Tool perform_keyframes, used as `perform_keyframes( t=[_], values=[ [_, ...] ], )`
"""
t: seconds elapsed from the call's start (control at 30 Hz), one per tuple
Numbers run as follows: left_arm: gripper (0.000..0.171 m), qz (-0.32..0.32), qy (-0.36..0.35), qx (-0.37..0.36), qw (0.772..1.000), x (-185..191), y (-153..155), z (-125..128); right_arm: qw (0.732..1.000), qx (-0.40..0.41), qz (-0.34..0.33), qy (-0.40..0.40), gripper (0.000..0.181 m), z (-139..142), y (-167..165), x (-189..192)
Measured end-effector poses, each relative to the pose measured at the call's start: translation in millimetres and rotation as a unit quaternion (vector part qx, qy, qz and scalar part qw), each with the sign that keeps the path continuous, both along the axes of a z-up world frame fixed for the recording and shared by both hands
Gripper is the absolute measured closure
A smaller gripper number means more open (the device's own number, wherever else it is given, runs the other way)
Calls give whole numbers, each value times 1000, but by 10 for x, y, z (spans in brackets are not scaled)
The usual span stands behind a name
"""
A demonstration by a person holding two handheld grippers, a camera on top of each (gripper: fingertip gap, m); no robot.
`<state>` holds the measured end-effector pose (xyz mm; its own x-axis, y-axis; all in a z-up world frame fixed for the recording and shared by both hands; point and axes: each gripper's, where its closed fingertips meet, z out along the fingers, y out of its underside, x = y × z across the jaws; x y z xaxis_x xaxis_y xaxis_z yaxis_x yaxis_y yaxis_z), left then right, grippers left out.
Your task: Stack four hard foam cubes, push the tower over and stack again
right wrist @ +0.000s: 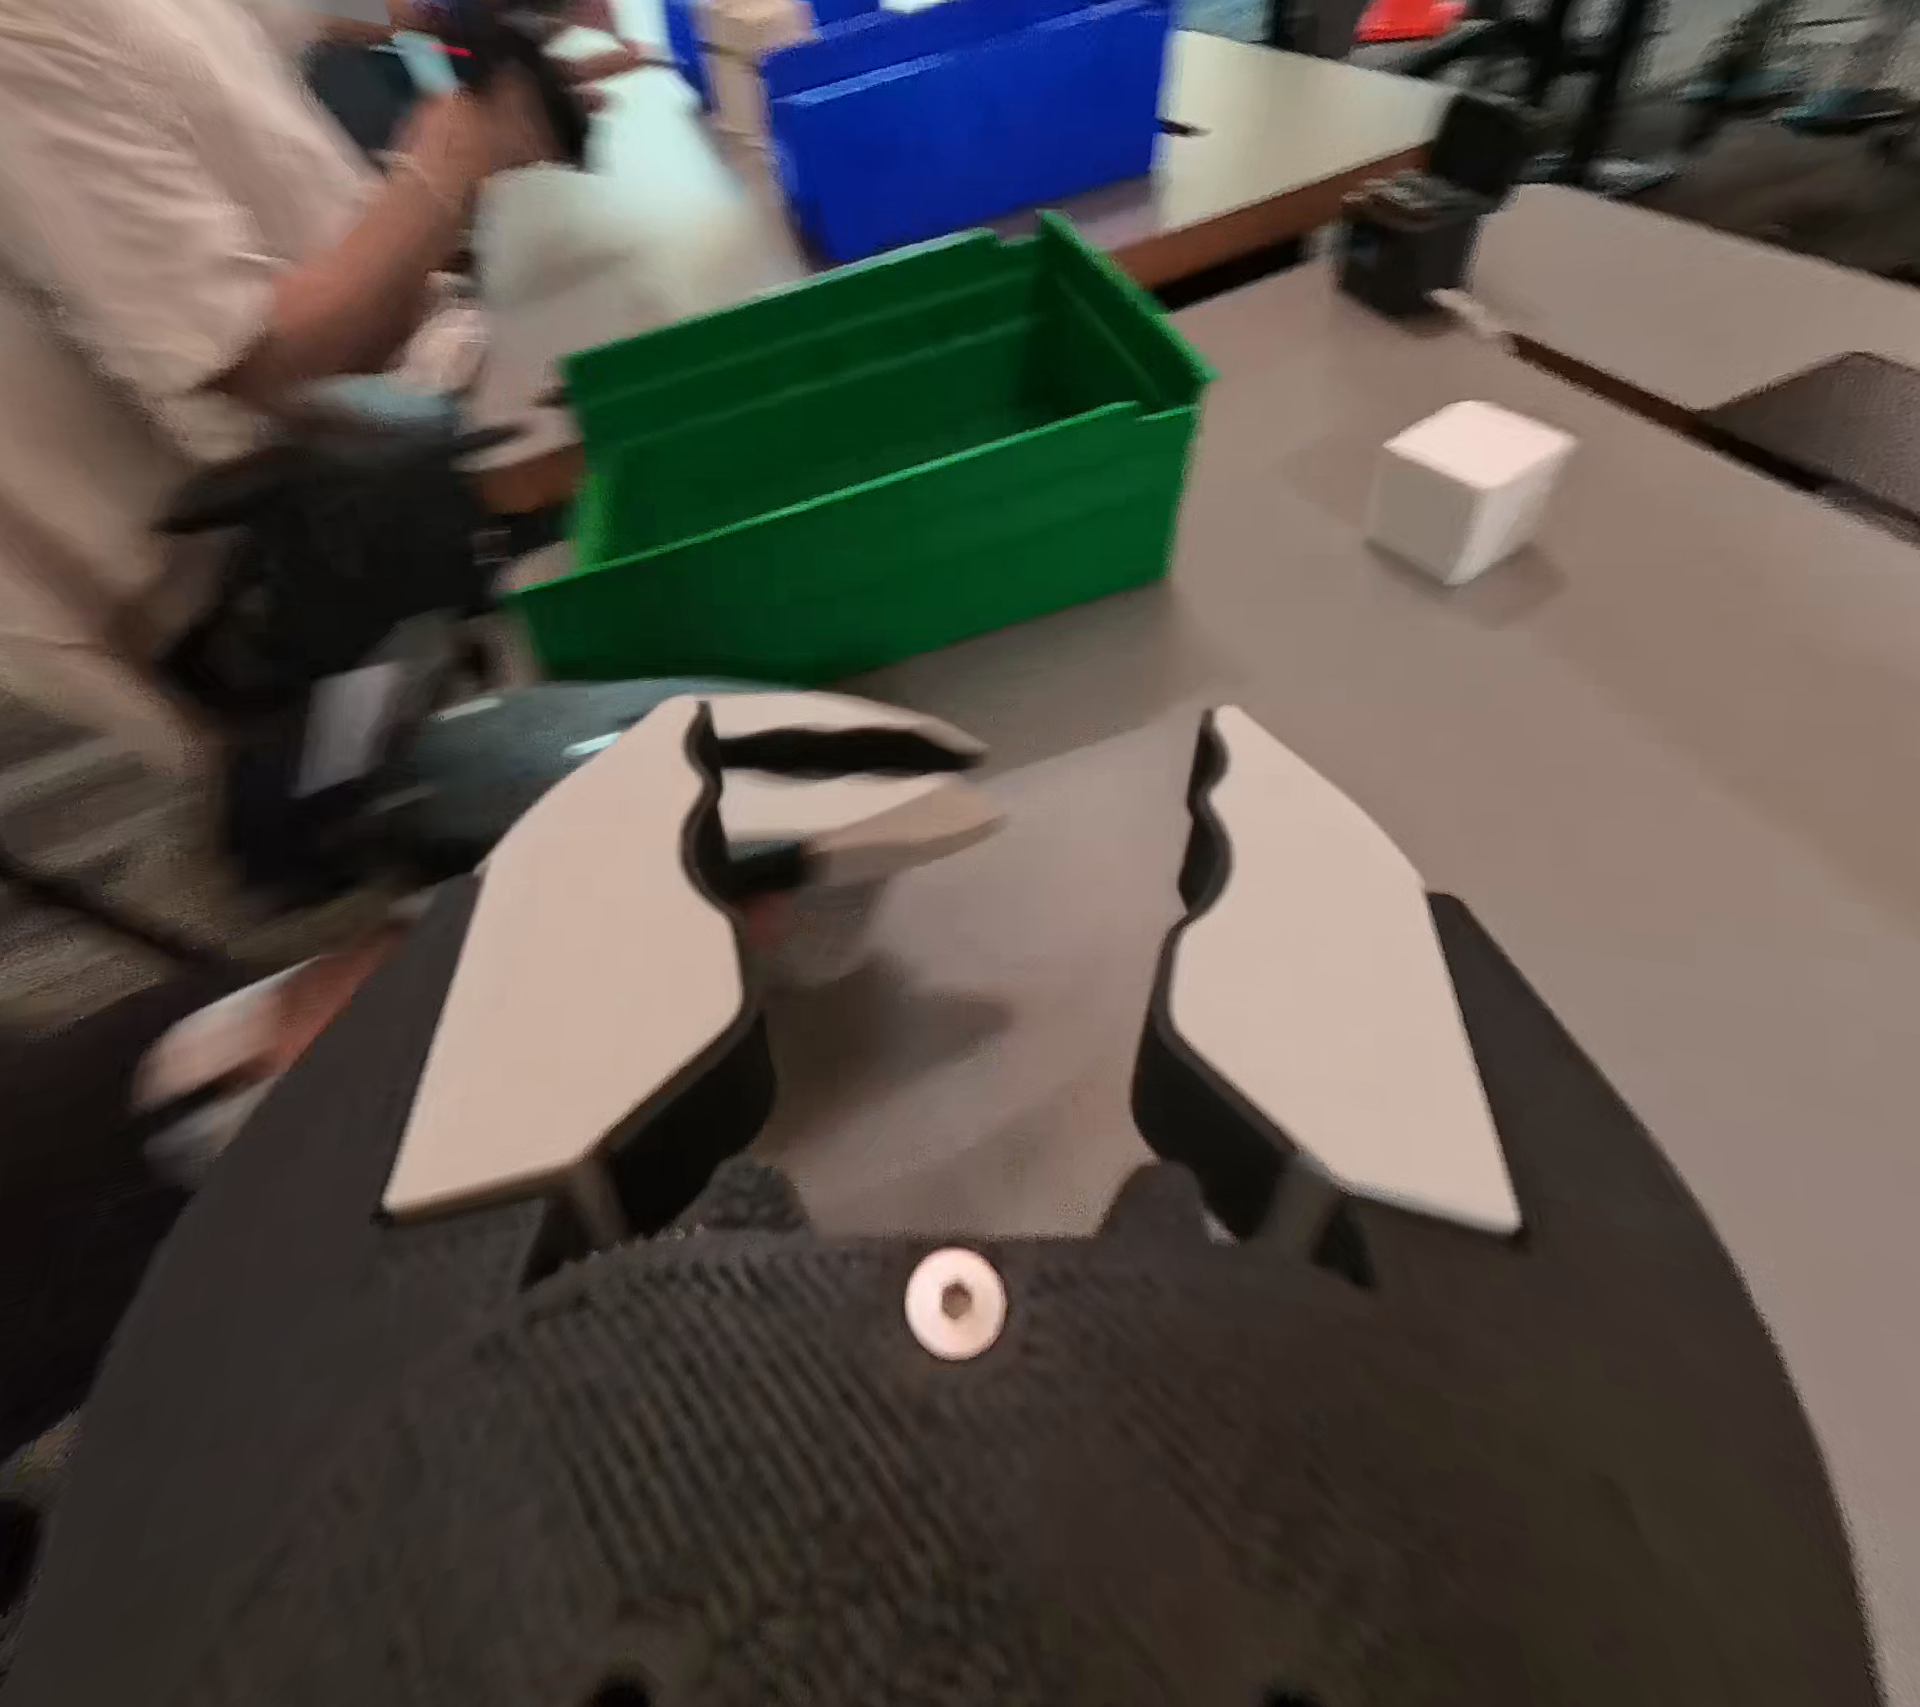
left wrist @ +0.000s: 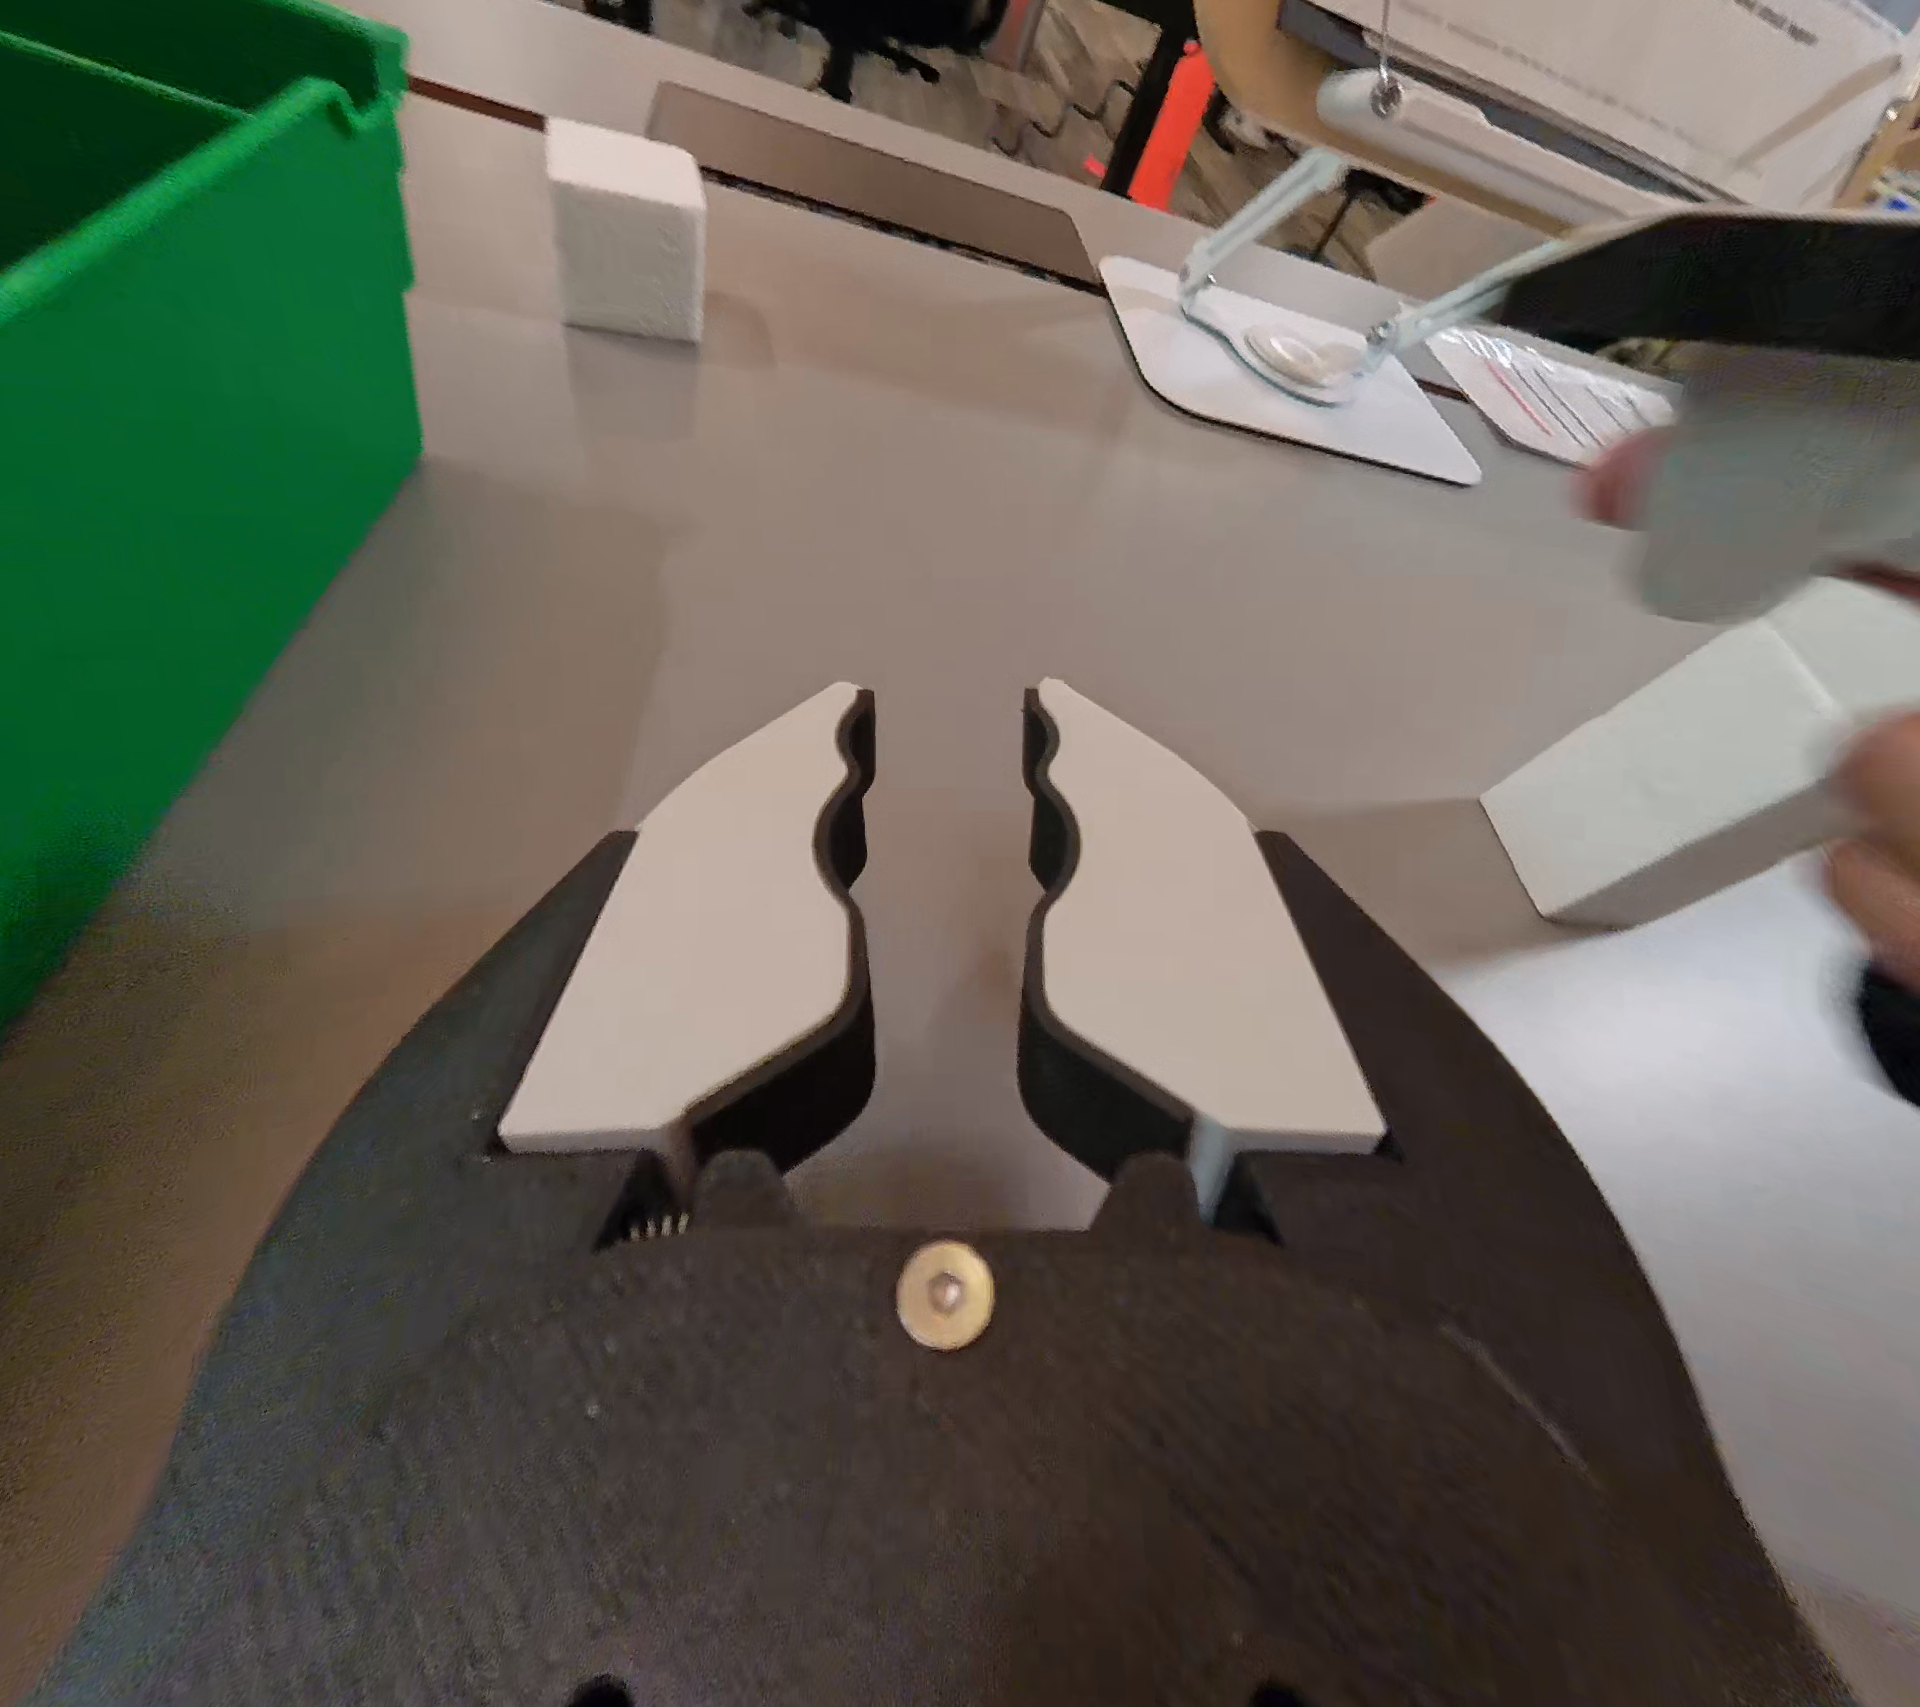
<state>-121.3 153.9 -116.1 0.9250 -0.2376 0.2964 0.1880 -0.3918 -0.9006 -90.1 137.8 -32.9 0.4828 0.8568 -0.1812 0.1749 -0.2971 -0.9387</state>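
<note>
My left gripper (left wrist: pixel 948 696) is open and empty, low over the grey table (left wrist: pixel 935 514). A green bin (left wrist: pixel 187 431) stands to its left. A white foam cube (left wrist: pixel 627 244) sits ahead on the table. A white rectangular block (left wrist: pixel 1662 805) lies to the right, next to a hand (left wrist: pixel 1881 836). My right gripper (right wrist: pixel 951 717) is open wide and empty. It shows blurred at the right edge of the left wrist view (left wrist: pixel 1756 514). The right wrist view shows the green bin (right wrist: pixel 883 504), the cube (right wrist: pixel 1465 488) and the left gripper (right wrist: pixel 862 790) just past my left finger.
A white monitor-stand base (left wrist: pixel 1288 369) and a sheet of paper (left wrist: pixel 1548 400) lie at the table's back right. A slot cover (left wrist: pixel 862 192) runs behind the cube. Blue bins (right wrist: pixel 966 109) stand on a farther table, a black object (right wrist: pixel 1403 244) by the gap. A person (right wrist: pixel 156 203) is at left. Across from one pair of fingers to the other is roughly 9 cm. From either gripper's tips it is about 20 cm to the white rectangular block (left wrist: pixel 1662 805).
</note>
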Motion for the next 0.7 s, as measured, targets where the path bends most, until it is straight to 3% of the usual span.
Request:
perform_keyframes(
  t=[0.1, 0.2, 0.27, 0.37, 0.43, 0.53, 0.6, 0.7],
  values=[
    [145, 28, 12, -8, 999, -163, 33, -23, 993, 29, -111, 25, 104, -206, 928, -137],
    [145, 35, -2, -12, 999, -261, 56, -17, 987, 9, -150, 47, 92, -398, 1604, -300],
    [145, 35, -23, -6, 999, -292, 70, 34, 987, 13, -160, 26, 84, -544, 1979, -433],
    [145, 30, -49, -9, 998, -313, 92, 59, 984, 37, -164, -67, 84, -844, 2480, -548],
    [145, 23, -70, -15, 997, -310, 107, 64, 983, 30, -148, -104, 90, -1022, 2694, -625],
    [145, 14, -102, -20, 994, -298, 121, 83, 989, 14, -88, -118, 85, -1119, 2794, -823],
    [145, 11, -120, -22, 992, -296, 128, 83, 987, 10, -81, -135, 103, -1171, 2854, -883],
    [149, 29, -132, -10, 991, -364, 147, 127, 985, -11, -87, -151, 111, -1238, 2853, -912]
  ],
)
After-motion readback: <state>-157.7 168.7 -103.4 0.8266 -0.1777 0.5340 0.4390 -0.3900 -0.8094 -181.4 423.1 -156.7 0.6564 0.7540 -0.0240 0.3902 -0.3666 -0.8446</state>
